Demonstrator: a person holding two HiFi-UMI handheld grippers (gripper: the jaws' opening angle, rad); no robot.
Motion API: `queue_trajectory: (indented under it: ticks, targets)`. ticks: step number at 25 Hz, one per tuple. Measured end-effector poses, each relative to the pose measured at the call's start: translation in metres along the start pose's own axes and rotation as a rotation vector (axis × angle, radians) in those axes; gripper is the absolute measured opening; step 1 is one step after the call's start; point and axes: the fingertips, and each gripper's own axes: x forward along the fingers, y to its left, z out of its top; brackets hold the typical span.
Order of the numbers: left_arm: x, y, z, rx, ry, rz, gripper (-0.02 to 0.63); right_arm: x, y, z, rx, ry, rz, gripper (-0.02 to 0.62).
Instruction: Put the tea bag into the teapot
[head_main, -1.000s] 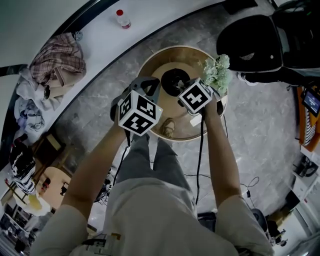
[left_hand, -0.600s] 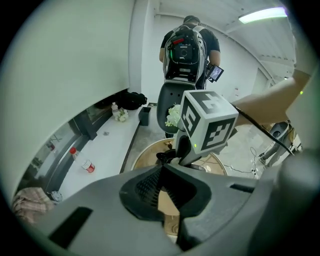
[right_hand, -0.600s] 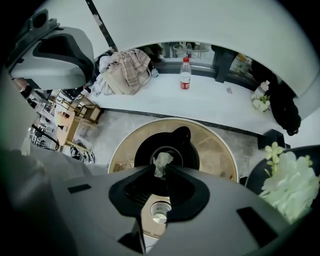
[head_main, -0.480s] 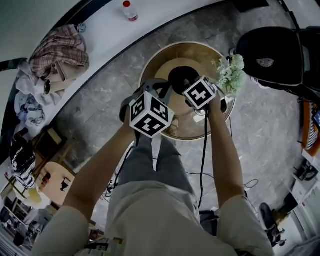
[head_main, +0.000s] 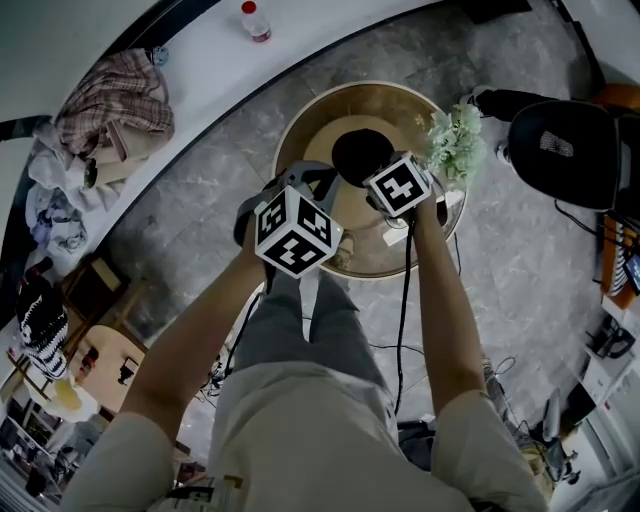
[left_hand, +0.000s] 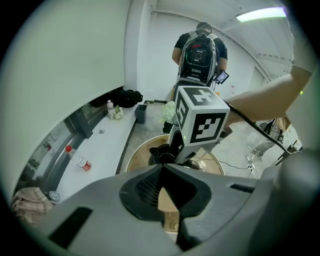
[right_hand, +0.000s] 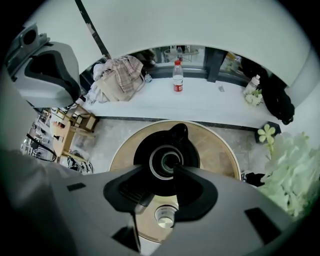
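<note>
Your right gripper (right_hand: 163, 171) had released the tea bag, jaws apart above the teapot (right_hand: 186, 145). Your left gripper (left_hand: 162, 166) hovered alongside, closed and empty.

teapot (right_hand: 190, 150) interior too dark to read — near rim behind right hand-held gripper (right_hand: 165, 170).

Left gripper (left_hand: 161, 169): jaws closed with tips touching, pointing roughly level and forward
Right gripper (right_hand: 161, 172): jaws apart, pointing steeply down
Left arm (head_main: 190, 350): bare forearm reaching forward
Right arm (head_main: 440, 300): bare forearm stretched forward
Spacing: grippers close side by side, right slightly further forward
</note>
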Motion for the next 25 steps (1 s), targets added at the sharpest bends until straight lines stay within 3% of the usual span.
queue_trajectory:
  ticks: [5, 13, 18, 22, 25]
  targets:
    - [-0.009, -0.006, 0.0, 0.011, 0.003, 0.003, 0.008, -0.012, 0.007, -0.002, 0.021, -0.025, -0.005, 0.152]
    - [-0.037, -0.011, 0.027, 0.066, -0.037, 0.044, 0.008, -0.068, 0.004, 0.021, -0.07, -0.122, -0.1, 0.132]
    - [-0.059, -0.01, 0.051, 0.094, -0.083, 0.068, 0.008, -0.105, 0.004, 0.031, -0.032, -0.194, -0.128, 0.107]
    - [-0.083, -0.009, 0.075, 0.129, -0.125, 0.098, 0.008, -0.15, 0.009, 0.039, 0.057, -0.288, -0.121, 0.091]
    - [-0.107, -0.01, 0.097, 0.146, -0.17, 0.125, 0.008, -0.19, 0.011, 0.047, 0.052, -0.364, -0.176, 0.077]
